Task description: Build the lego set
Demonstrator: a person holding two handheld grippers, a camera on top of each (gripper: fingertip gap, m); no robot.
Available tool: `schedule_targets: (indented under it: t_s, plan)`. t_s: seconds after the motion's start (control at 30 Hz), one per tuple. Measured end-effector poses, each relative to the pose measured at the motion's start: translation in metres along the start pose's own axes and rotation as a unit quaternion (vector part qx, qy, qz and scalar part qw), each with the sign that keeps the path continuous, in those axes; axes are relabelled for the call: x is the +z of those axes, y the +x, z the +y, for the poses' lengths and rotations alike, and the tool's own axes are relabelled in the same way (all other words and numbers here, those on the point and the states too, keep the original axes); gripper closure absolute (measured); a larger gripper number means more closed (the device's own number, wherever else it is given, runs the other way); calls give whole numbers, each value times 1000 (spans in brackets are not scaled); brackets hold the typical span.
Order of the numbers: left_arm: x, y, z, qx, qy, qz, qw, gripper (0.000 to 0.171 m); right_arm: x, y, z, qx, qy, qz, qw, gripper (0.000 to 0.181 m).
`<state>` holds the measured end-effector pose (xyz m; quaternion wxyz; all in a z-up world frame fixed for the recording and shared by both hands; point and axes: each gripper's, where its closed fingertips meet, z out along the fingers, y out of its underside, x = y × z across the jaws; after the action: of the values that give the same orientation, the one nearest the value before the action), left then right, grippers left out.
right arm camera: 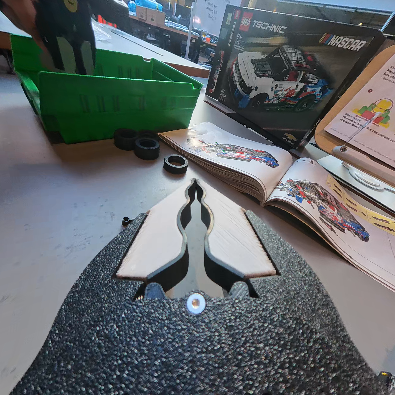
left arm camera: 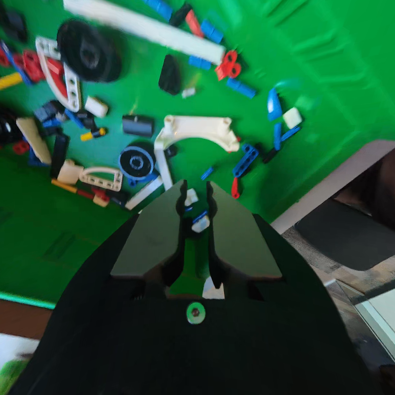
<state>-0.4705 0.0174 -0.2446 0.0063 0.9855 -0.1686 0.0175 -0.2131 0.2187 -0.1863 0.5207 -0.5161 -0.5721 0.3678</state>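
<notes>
In the left wrist view my left gripper [left arm camera: 196, 183] is open and points down into a green bin [left arm camera: 310, 53] of loose Lego pieces. A small white piece [left arm camera: 191, 195] and a white-and-blue piece [left arm camera: 200, 223] lie on the bin floor in the gap between the fingers. Whether the fingers touch them is unclear. A white arch panel [left arm camera: 198, 130] and a blue-and-black wheel hub [left arm camera: 136, 162] lie just ahead. In the right wrist view my right gripper [right arm camera: 195, 181] is shut and empty, low over the grey table [right arm camera: 64, 213]. The left gripper [right arm camera: 78, 64] shows far off inside the bin [right arm camera: 117, 102].
Several black tyres [right arm camera: 147, 147] and one apart [right arm camera: 175, 163] lie on the table in front of the bin. An open instruction booklet [right arm camera: 256, 177] and the set's box [right arm camera: 288, 70] are at the right. A tiny black pin [right arm camera: 126, 220] lies left of my right gripper. The grippers' ends are close to 35 cm from one another. From my left tips it is roughly 5 cm to the blue-and-black wheel hub [left arm camera: 136, 162]; from my right, 35 cm.
</notes>
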Motion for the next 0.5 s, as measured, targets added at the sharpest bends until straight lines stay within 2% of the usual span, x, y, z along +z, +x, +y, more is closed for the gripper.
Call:
schedule_targets:
  t_s: [0.13, 0.37, 0.5]
  plan:
    - [3, 15, -15, 45, 16, 10, 999, 161, -3, 0, -3, 1, 11, -1, 1000, 181]
    - [18, 34, -24, 60, 21, 41, 997, 160, -4, 2, -4, 11, 19, -4, 1000, 181]
    - [22, 33, -26, 70, 15, 24, 997, 162, -5, 2, -5, 10, 21, -4, 1000, 181]
